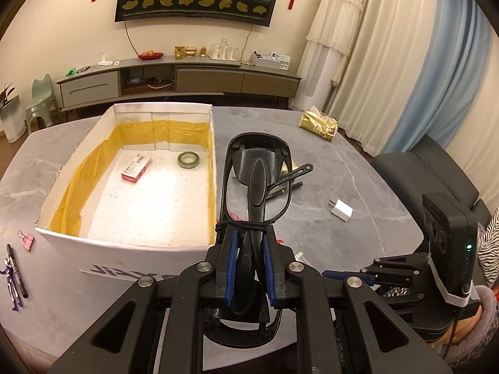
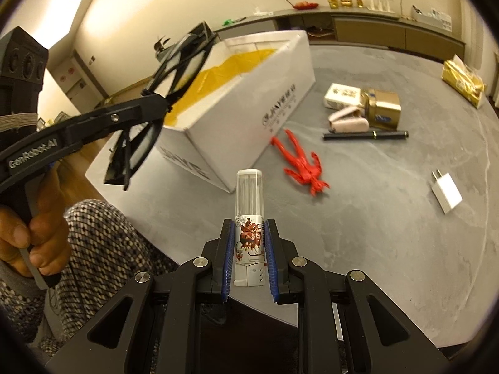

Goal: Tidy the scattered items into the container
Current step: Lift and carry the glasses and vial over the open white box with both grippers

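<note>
My left tool (image 1: pixel 248 243) pinches folded black sunglasses (image 1: pixel 259 171), held just right of the white box's (image 1: pixel 124 249) right wall. My right tool (image 2: pixel 249 249) is pressed onto one small printed bottle (image 2: pixel 249 218) above the near counter (image 2: pixel 389 249) edge. Inside the box lie one red-and-white packet (image 1: pixel 136 167) and one tape roll (image 1: pixel 188 159). On the grey marbled counter I count one red figurine (image 2: pixel 302 165), one white charger (image 2: pixel 446 192), one black pen (image 2: pixel 365 135) and one pink binder clip (image 1: pixel 26 240). The counter's right side is mostly open.
</note>
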`<action>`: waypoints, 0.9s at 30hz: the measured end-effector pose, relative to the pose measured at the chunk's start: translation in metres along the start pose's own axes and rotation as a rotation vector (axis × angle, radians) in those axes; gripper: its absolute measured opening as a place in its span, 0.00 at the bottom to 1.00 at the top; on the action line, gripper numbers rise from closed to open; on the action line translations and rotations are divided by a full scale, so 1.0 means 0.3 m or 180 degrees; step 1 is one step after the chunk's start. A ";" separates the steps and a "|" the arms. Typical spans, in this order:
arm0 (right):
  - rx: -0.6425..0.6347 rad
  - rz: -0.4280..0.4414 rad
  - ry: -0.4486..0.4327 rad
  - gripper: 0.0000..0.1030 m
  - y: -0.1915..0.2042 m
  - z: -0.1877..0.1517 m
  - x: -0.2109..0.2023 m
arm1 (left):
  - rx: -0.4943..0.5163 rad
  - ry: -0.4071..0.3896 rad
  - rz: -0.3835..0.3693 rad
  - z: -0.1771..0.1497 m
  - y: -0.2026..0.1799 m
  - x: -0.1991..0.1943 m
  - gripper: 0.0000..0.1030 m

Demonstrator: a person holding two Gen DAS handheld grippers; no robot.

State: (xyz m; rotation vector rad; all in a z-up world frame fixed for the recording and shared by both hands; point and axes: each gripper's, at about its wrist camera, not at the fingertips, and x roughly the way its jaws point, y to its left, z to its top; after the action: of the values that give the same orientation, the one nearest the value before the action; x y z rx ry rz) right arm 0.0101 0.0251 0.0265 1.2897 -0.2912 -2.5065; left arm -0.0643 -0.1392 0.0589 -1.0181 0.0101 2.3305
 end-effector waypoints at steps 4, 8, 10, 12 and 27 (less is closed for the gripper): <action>-0.0074 0.0021 -0.0044 0.19 0.037 0.032 -0.015 | -0.0013 -0.0038 0.0008 0.009 0.020 -0.015 0.16; -0.0149 0.0038 -0.0066 0.19 0.073 0.063 -0.023 | -0.0032 -0.0073 0.0029 0.020 0.045 -0.027 0.16; -0.0181 0.0042 -0.0071 0.19 0.088 0.078 -0.023 | -0.0048 -0.0083 0.0041 0.027 0.063 -0.031 0.16; -0.0208 0.0050 -0.0075 0.19 0.102 0.091 -0.021 | -0.0062 -0.0096 0.0061 0.032 0.080 -0.035 0.16; -0.0436 0.0067 -0.0125 0.19 0.199 0.203 -0.016 | -0.0151 -0.0186 0.0148 0.074 0.194 -0.064 0.16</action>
State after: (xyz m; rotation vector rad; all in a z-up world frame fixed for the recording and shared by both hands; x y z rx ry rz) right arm -0.0266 -0.0264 0.0839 1.1794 -0.1383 -2.4888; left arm -0.0991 -0.1919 0.0748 -0.9821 -0.0451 2.4123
